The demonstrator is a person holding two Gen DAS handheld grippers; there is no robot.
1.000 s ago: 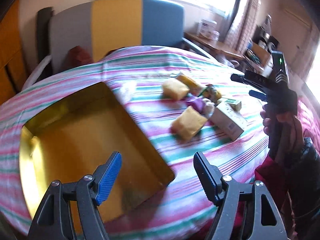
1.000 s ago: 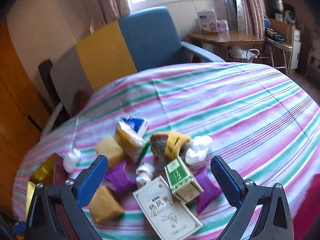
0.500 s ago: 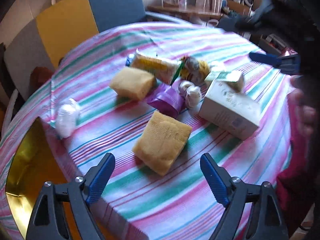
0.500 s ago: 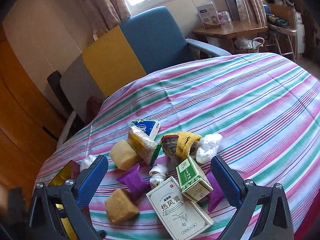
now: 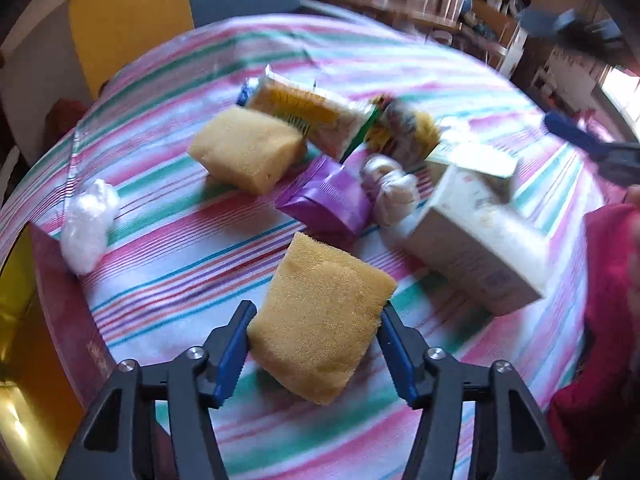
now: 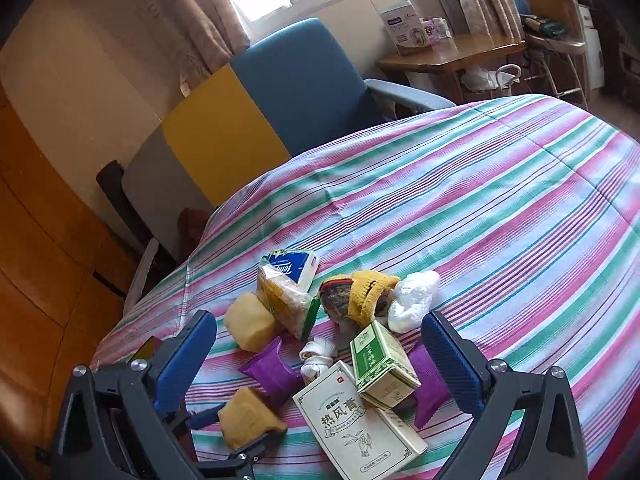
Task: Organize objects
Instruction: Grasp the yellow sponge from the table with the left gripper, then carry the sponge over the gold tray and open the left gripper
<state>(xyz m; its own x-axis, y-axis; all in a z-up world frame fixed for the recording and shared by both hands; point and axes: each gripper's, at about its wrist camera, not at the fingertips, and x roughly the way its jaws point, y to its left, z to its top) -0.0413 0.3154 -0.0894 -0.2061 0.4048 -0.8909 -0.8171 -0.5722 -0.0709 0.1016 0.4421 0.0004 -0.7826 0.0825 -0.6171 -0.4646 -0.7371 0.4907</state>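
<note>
A pile of small items lies on the striped tablecloth [image 6: 500, 208]. My left gripper [image 5: 314, 354] has its blue pads on both sides of a yellow sponge [image 5: 320, 322], touching it; the same sponge shows in the right wrist view [image 6: 246, 416]. Behind it lie a purple packet [image 5: 326, 200], a second sponge [image 5: 248, 152], a noodle pack [image 5: 312, 118], a white knotted cloth [image 5: 388, 190] and a white box [image 5: 476, 240]. My right gripper [image 6: 316, 360] is open and empty above the pile, over the green box [image 6: 380, 364].
A gold tray [image 5: 18, 344] sits at the left table edge. A clear plastic wad [image 5: 88, 224] lies near it. A blue and yellow chair [image 6: 256, 108] stands behind the table. A red sleeve [image 5: 600, 320] is at right.
My left gripper has moved forward from over the gold tray to the yellow sponge and has closed around it. The right gripper has stayed open over the pile.
</note>
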